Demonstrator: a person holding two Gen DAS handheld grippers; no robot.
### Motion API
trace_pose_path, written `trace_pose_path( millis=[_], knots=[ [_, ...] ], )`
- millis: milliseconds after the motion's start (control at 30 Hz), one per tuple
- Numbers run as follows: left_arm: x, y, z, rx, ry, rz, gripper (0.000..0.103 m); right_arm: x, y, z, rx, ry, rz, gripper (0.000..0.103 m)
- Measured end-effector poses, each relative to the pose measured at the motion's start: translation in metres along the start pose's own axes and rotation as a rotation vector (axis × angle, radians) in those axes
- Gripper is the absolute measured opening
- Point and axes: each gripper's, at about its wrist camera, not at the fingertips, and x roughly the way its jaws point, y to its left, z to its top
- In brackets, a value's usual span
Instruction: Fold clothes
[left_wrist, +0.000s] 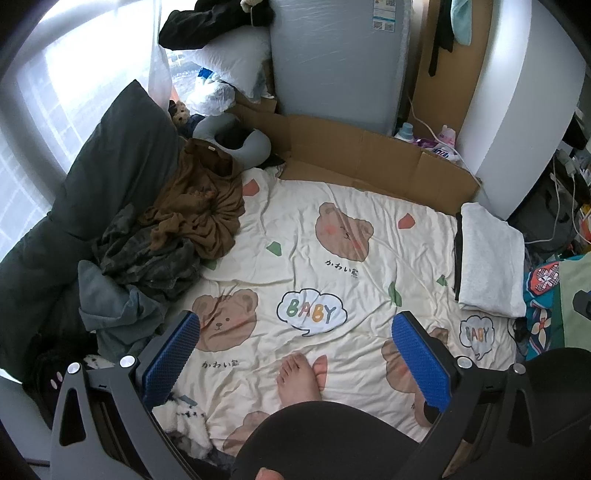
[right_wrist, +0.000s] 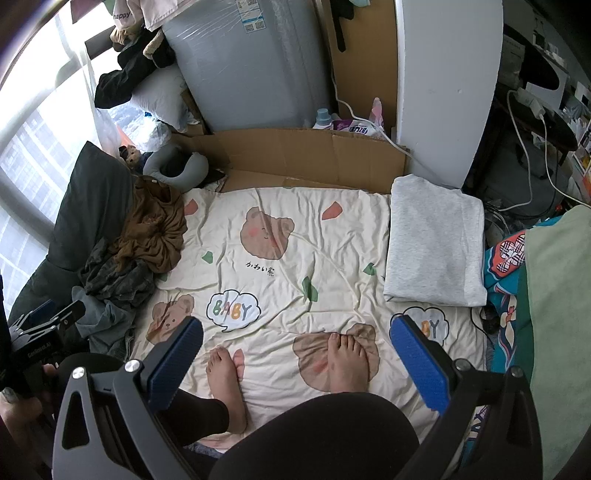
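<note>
A folded light grey garment (left_wrist: 489, 258) lies at the right edge of the cream bear-print sheet (left_wrist: 295, 229); it also shows in the right wrist view (right_wrist: 436, 240). A pile of unfolded clothes sits at the left: a brown garment (left_wrist: 199, 206), a dark camouflage one (left_wrist: 147, 254) and a grey-blue one (left_wrist: 114, 306). The pile also shows in the right wrist view (right_wrist: 151, 225). My left gripper (left_wrist: 295, 362) is open and empty, held high above the sheet. My right gripper (right_wrist: 295, 365) is open and empty too, above the person's bare feet (right_wrist: 347, 358).
A flat cardboard sheet (left_wrist: 369, 162) lies behind the bedding, with a grey appliance (left_wrist: 332, 62) and a white wall corner (left_wrist: 517, 110) beyond. A dark cushion (left_wrist: 92, 177) and a grey neck pillow (left_wrist: 229, 136) sit at the left. Cables and clutter (right_wrist: 532, 155) lie at the right.
</note>
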Motion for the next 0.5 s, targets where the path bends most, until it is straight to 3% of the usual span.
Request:
trace_pose_path(
  millis=[500],
  knots=[
    [0.0009,0.002,-0.0018,-0.006,0.006,0.001,0.103,0.0002,-0.0003,0.0006,0.0,0.001,-0.002,0.103]
  ],
)
